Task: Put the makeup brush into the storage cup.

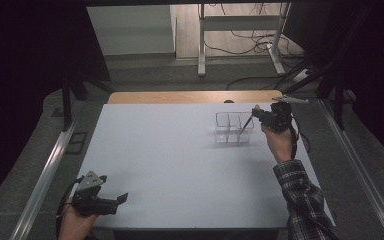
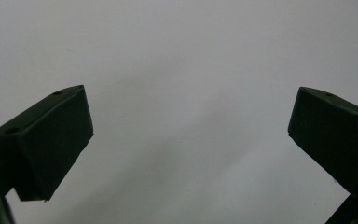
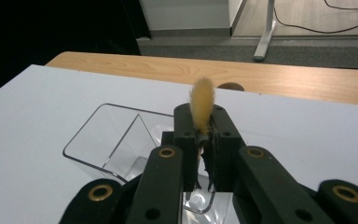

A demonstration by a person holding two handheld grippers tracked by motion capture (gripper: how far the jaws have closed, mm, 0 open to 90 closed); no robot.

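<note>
The white counter (image 1: 180,165) is the largest thing in the high view, its surface bare across the whole left and middle, so there is wide open room between the two hands. Its far edge meets a strip of wood (image 1: 190,97), its near edge runs along the bottom of the view, and a metal rail (image 1: 45,175) flanks its left side. One clear plastic organizer (image 1: 234,127) stands on the counter toward the far right, well in from the right edge and a little short of the far edge; thin walls split it into compartments, though their number is hard to count. One makeup brush (image 3: 201,105) with a tan, fluffy head is clamped between the fingers of the right gripper (image 1: 256,113), which are pressed together on its ferrule in the right gripper view; in the high view its dark handle slants down into the organizer, but which compartment it enters cannot be told. The left gripper (image 1: 122,198) sits at the near left corner, close to the counter's near edge and well apart from the organizer, its two fingers (image 2: 46,140) spread wide with nothing between them.
</note>
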